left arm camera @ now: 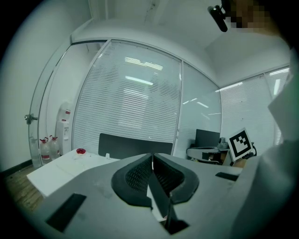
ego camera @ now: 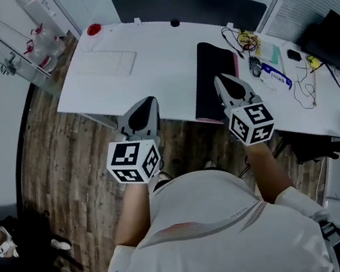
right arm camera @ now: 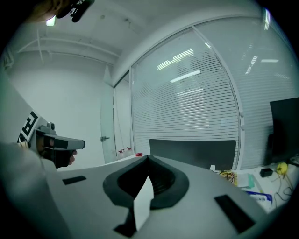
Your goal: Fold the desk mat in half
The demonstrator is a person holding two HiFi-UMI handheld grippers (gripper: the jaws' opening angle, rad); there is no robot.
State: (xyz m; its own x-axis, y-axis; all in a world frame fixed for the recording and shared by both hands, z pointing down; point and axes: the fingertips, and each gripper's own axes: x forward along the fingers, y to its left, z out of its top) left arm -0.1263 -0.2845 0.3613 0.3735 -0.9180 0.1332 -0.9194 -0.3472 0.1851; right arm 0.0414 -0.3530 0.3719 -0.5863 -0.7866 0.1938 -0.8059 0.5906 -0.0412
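L gripper (ego camera: 146, 104), closest in w/ its marker cube toward my chest: jaws pressed together, nothing btwn them. It hangs over the wood floor (ego camera: 64, 164), just short of the white desk (ego camera: 164, 68).

R gripper (ego camera: 224, 79): jaws likewise squeezed tight, empty. In the head view its tips overlap the near right corner of the desk mat (ego camera: 210, 76); whether they touch it, can't tell.

The mat lies on the desk, right of centre. It's a dark, narrow strip w/ a pink edge along its right side & near end, and that near end reaches the desk's front edge.

Left of it is a white keyboard (ego camera: 109, 62), right of it tangled cables (ego camera: 241, 40).

Farther back: a red round thing (ego camera: 94, 29), a dark partition panel (ego camera: 189, 3), then blinds (left arm camera: 131, 107).
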